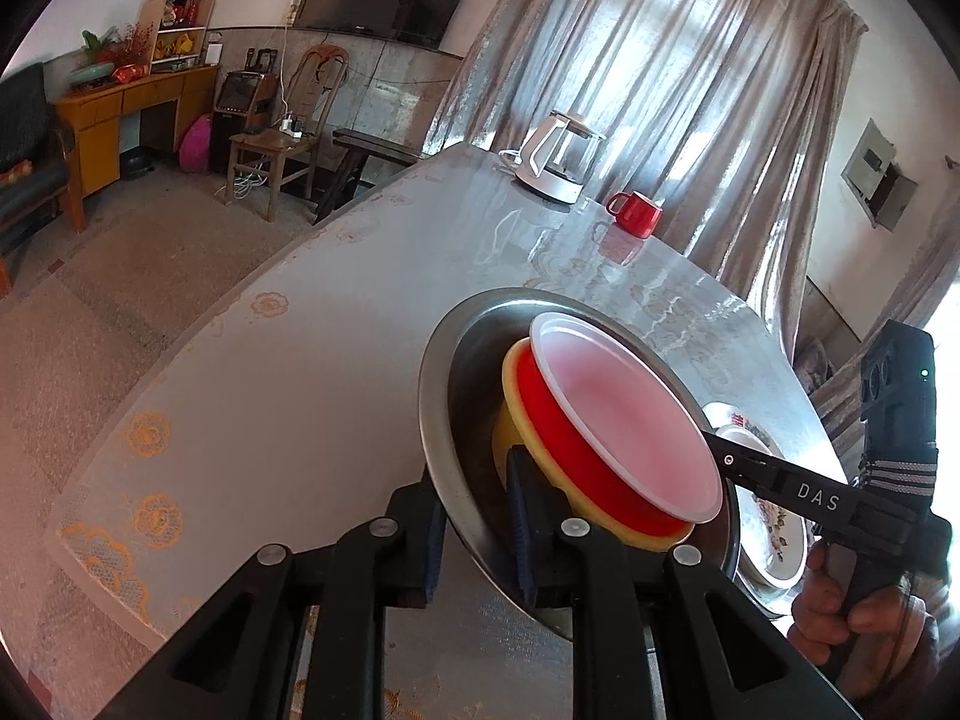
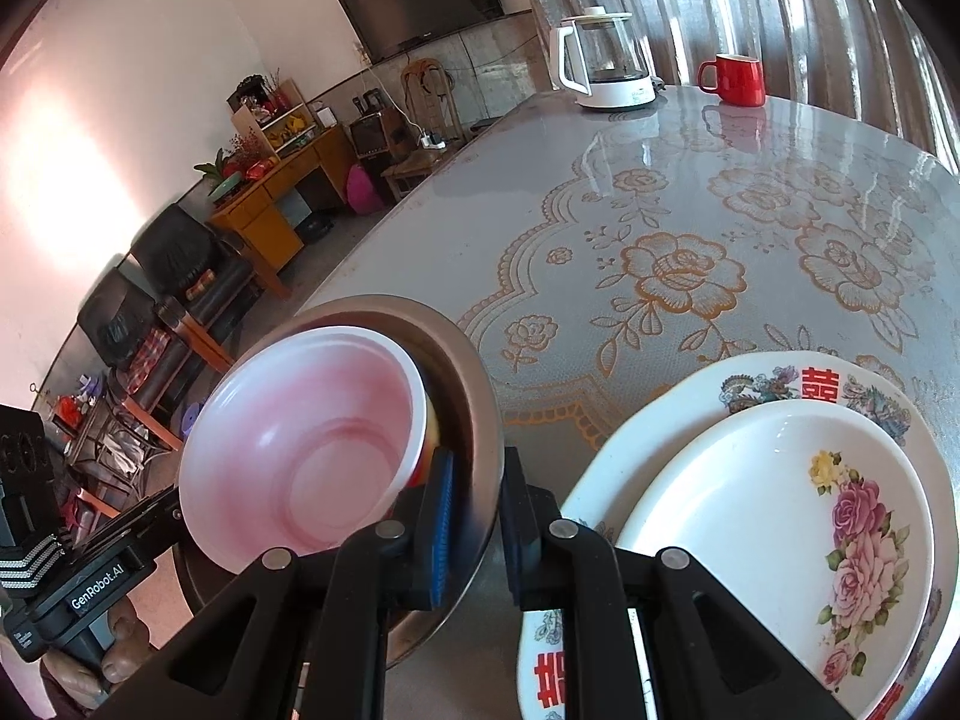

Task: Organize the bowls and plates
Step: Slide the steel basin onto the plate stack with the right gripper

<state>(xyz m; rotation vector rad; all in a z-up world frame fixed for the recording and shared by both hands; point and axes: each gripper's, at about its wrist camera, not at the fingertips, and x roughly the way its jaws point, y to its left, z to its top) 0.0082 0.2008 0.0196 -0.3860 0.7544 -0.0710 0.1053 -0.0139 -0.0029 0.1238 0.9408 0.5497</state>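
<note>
A shallow metal bowl (image 1: 438,396) (image 2: 474,372) hangs tilted just above the table. Nested in it are a yellow bowl (image 1: 510,384) and, on top, a red bowl (image 1: 576,450) with a white inside (image 2: 312,432). My left gripper (image 1: 477,534) is shut on the metal bowl's near rim, one blue pad on each side. My right gripper (image 2: 477,516) is shut on the opposite rim, and the left wrist view shows it reaching in from the right (image 1: 729,462). The left gripper (image 2: 171,510) shows at the lower left of the right wrist view.
Two white flowered plates are stacked to the right of the bowls, a small plate (image 2: 750,510) on a larger plate (image 2: 660,414) (image 1: 774,528). A glass kettle (image 1: 558,162) (image 2: 606,60) and a red mug (image 1: 636,213) (image 2: 735,78) stand at the table's (image 2: 660,180) far edge.
</note>
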